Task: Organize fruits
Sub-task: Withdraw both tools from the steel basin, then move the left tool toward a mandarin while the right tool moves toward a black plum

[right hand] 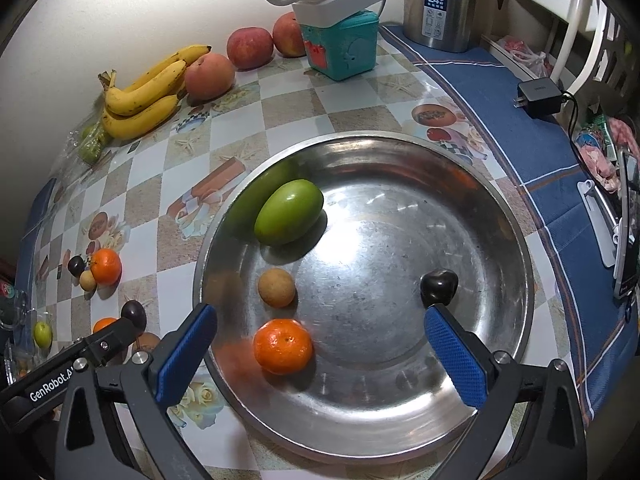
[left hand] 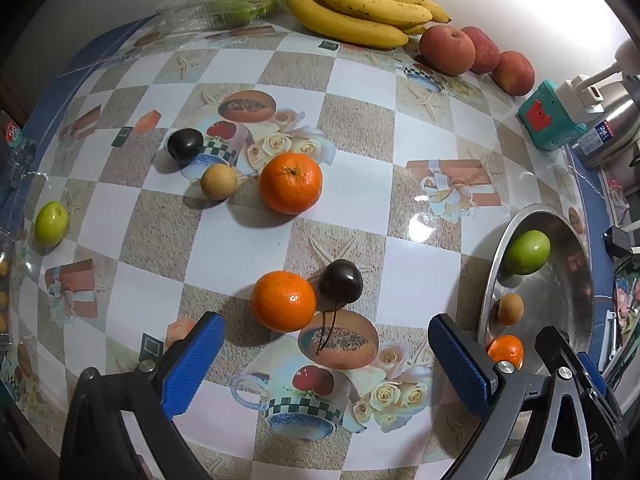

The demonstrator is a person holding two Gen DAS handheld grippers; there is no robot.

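In the right wrist view a steel plate [right hand: 380, 232] holds a green fruit [right hand: 289, 212], a small tan fruit [right hand: 277, 287], an orange [right hand: 283, 346] and a dark cherry [right hand: 439, 287]. My right gripper [right hand: 320, 354] stands wide open over the plate's near side. The orange lies between its fingers untouched, and the cherry sits just past the right fingertip. My left gripper [left hand: 326, 360] is open over the tablecloth, nothing between its pads. Just beyond its tips lie an orange [left hand: 283, 301] and a stemmed dark cherry [left hand: 341, 287]. Farther off are another orange [left hand: 290, 183], a tan fruit [left hand: 218, 181], a dark cherry [left hand: 185, 145] and a green fruit [left hand: 51, 223].
Bananas [left hand: 356, 8], three apples [left hand: 476, 54] and a clear box of green fruit [left hand: 236, 4] line the back wall. A teal box [right hand: 344, 46] with a power strip, a steel flask [right hand: 440, 4] and a charger [right hand: 538, 94] stand behind the plate. The table edge runs right of the plate.
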